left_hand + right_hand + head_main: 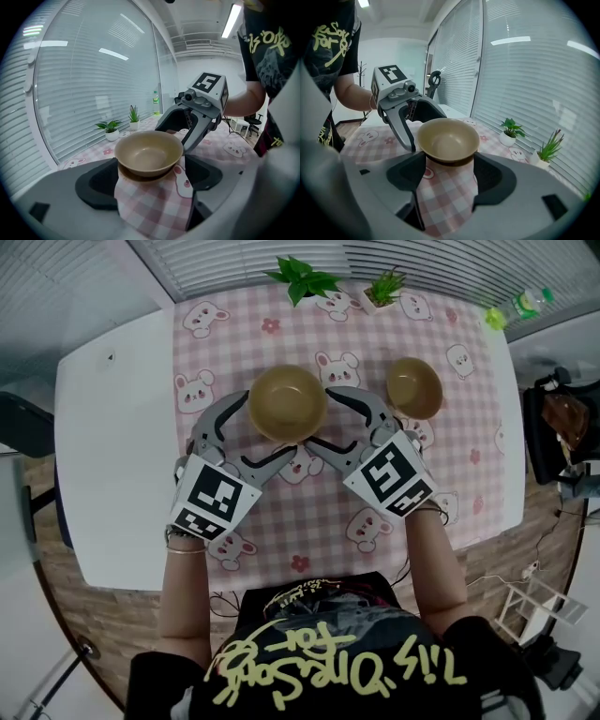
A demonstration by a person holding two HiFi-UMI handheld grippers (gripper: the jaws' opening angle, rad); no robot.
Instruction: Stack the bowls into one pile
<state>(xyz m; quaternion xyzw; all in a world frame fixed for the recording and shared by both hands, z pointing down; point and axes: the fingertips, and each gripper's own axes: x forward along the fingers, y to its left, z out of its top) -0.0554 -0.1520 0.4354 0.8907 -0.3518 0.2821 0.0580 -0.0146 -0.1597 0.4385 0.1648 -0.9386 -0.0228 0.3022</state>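
A large tan bowl point(287, 401) stands upright on the pink checked cloth point(281, 343). A smaller tan bowl point(413, 387) sits apart to its right. My left gripper point(268, 426) reaches round the large bowl's left and near side, with its jaws spread wide. My right gripper point(320, 416) reaches round the bowl's right and near side, also wide. In the left gripper view the bowl point(149, 151) sits between the tips of the dark fingers point(99, 183), with the right gripper point(194, 119) behind it. In the right gripper view the bowl point(447, 139) sits the same way, and the left gripper point(401, 112) is behind it. No pad visibly presses on the bowl.
Two small potted plants point(302, 277) point(382, 289) stand at the cloth's far edge. A green bottle point(516, 306) is at the far right corner. The bare white table point(112, 446) extends to the left. A dark chair point(558, 427) stands off the table's right side.
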